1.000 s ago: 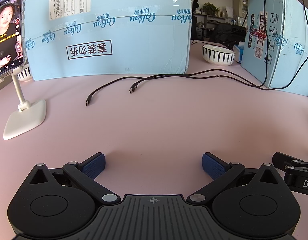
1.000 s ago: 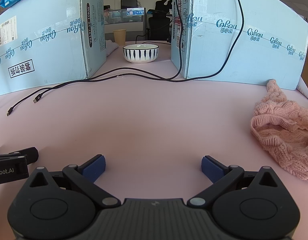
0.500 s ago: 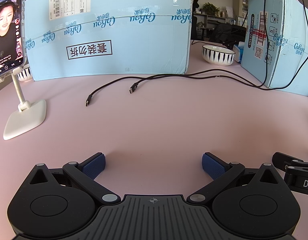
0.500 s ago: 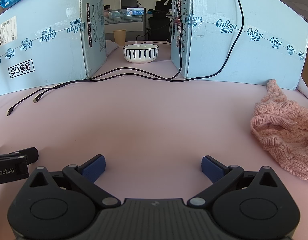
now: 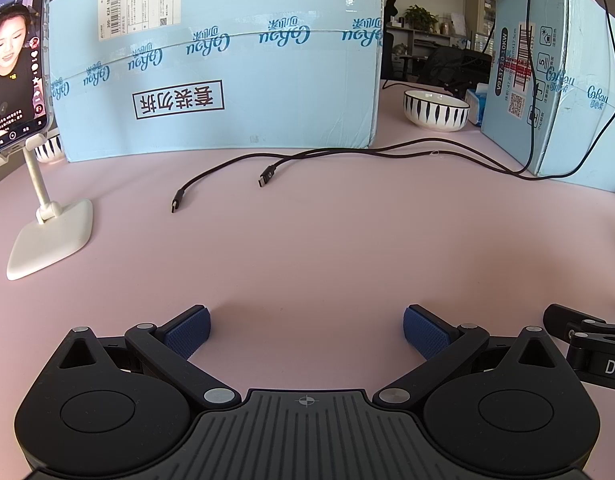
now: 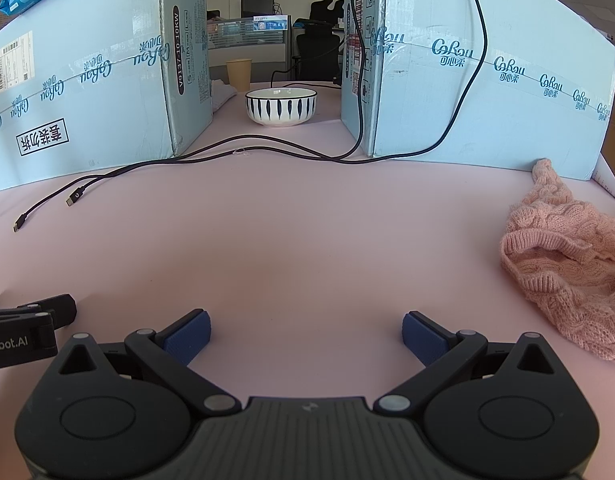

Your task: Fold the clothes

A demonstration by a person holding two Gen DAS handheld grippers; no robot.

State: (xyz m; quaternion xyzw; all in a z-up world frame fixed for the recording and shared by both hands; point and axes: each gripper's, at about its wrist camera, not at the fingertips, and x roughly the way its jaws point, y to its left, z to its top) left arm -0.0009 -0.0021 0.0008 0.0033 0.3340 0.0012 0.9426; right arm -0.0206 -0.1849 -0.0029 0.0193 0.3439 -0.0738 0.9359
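Left gripper (image 5: 306,330) low over the pink table (image 5: 327,240), jaws spread wide with nothing between the blue pads (image 5: 187,334) but bare tabletop. Right gripper (image 6: 305,330) likewise — jaws wide apart, empty, pads (image 6: 423,338) just above the table. Each gripper's black edge visible in the other's view: at lower right of the left wrist frame, at lower left of the right wrist frame.

Pink knitted garment (image 6: 567,264) crumpled in a heap at the right edge of the right wrist frame, lying on the table, well apart from the right jaws and untouched. Not visible in the left wrist frame.

Two light-blue cardboard boxes (image 5: 219,64) (image 6: 475,80) upright across the top of both frames, with a striped white bowl (image 6: 281,106) on the table in the gap between them and a paper cup (image 6: 238,74) behind it. Black cables (image 5: 227,172) trailing across the table from the right-hand box, ending in two loose plugs at centre left of the left wrist frame. Phone (image 5: 15,64) on a white stand (image 5: 51,236) at the far left of that frame — screen lit, showing a face.
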